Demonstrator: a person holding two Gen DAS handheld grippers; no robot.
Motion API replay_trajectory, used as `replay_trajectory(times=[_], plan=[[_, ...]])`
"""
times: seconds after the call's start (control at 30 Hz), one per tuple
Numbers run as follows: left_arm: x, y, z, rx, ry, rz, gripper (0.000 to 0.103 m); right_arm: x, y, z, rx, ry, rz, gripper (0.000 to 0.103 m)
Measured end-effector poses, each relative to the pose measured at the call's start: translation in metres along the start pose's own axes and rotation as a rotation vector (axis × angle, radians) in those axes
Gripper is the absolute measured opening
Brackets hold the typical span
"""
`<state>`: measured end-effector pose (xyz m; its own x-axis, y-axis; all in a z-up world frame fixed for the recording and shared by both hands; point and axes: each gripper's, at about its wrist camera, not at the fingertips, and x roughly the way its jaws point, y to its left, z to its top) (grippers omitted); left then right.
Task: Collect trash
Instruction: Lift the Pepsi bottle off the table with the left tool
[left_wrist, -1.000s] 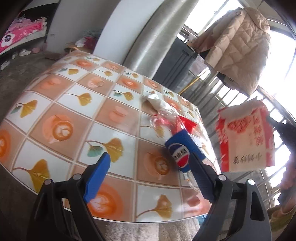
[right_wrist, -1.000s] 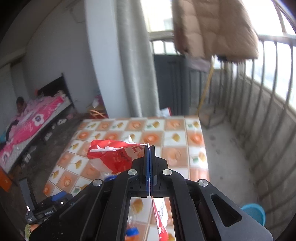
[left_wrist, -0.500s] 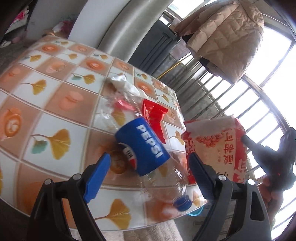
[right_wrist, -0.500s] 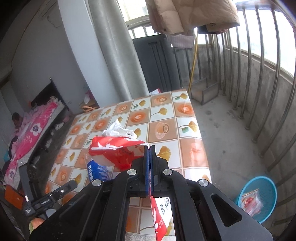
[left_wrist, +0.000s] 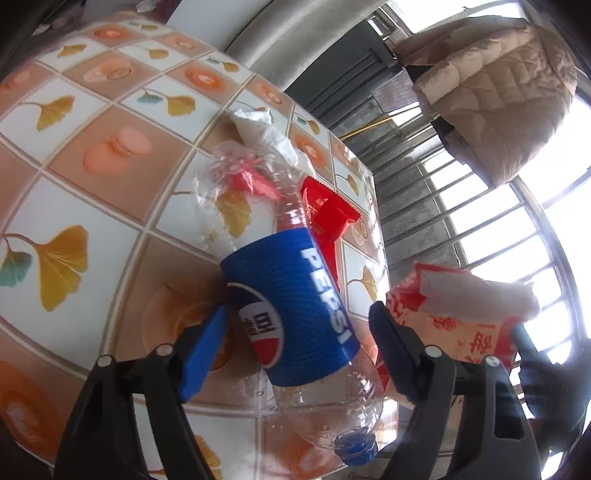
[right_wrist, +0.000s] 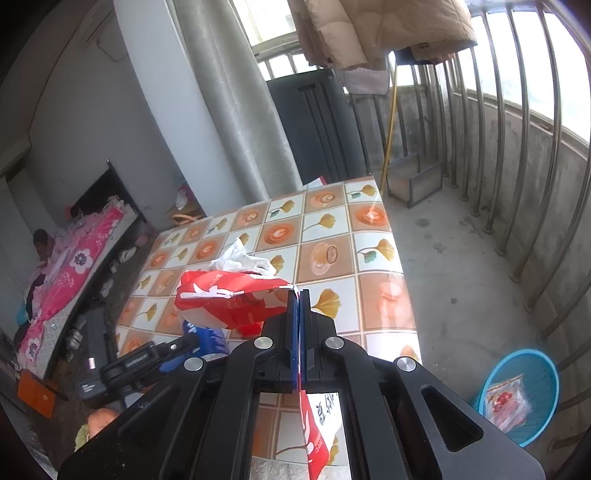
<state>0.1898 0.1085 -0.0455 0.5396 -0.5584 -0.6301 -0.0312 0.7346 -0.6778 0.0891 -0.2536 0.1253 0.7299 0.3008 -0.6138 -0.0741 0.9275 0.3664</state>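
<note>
Left wrist view: the left gripper (left_wrist: 299, 325) has its jaws apart, one on each side of the blue label of an empty Pepsi bottle (left_wrist: 291, 306). The jaws have just been closing in, with the bottle between them; the left pad lies right at the label, while a gap shows between the label and the right pad. The bottle lies on its side on the tiled bench (left_wrist: 92, 177), near the bench's right edge, with its blue cap toward the camera at the near edge. Behind it lie a red wrapper (left_wrist: 325, 218) and a crumpled white tissue (left_wrist: 262, 129), both partly hidden by the clear bottle. Off the right edge of the bench, a red-and-white packet (left_wrist: 461, 317) hangs in the air.

Right wrist view: the right gripper (right_wrist: 298, 295) has its jaws pressed together on a corner of the red-and-white packet (right_wrist: 229, 299), which hangs above the near part of the bench (right_wrist: 369, 258). The tissue (right_wrist: 240, 260) shows just beyond the packet. The left gripper (right_wrist: 140, 363) appears at lower left, beside the bottle's blue label (right_wrist: 207, 338). A blue basket (right_wrist: 517, 395) stands on the floor off the bench's right near corner, holding a clear wrapper (right_wrist: 508, 400).
</note>
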Motion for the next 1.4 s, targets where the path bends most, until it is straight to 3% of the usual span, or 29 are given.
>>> replay_trajectory(times=[0.2, 0.77, 1.4], plan=[[0.008, 0.007, 0.004, -0.034, 0.001, -0.006, 0.064, -0.002, 0.001, 0.000, 0.004, -0.001, 0.002, 0.000], [0.014, 0.012, 0.006, -0.062, 0.011, -0.054, 0.063, -0.003, 0.004, -0.002, 0.000, 0.008, 0.017, 0.000], [-0.009, -0.008, -0.004, 0.057, -0.066, -0.088, 0.059, -0.004, 0.005, -0.002, 0.005, 0.006, 0.024, 0.000]])
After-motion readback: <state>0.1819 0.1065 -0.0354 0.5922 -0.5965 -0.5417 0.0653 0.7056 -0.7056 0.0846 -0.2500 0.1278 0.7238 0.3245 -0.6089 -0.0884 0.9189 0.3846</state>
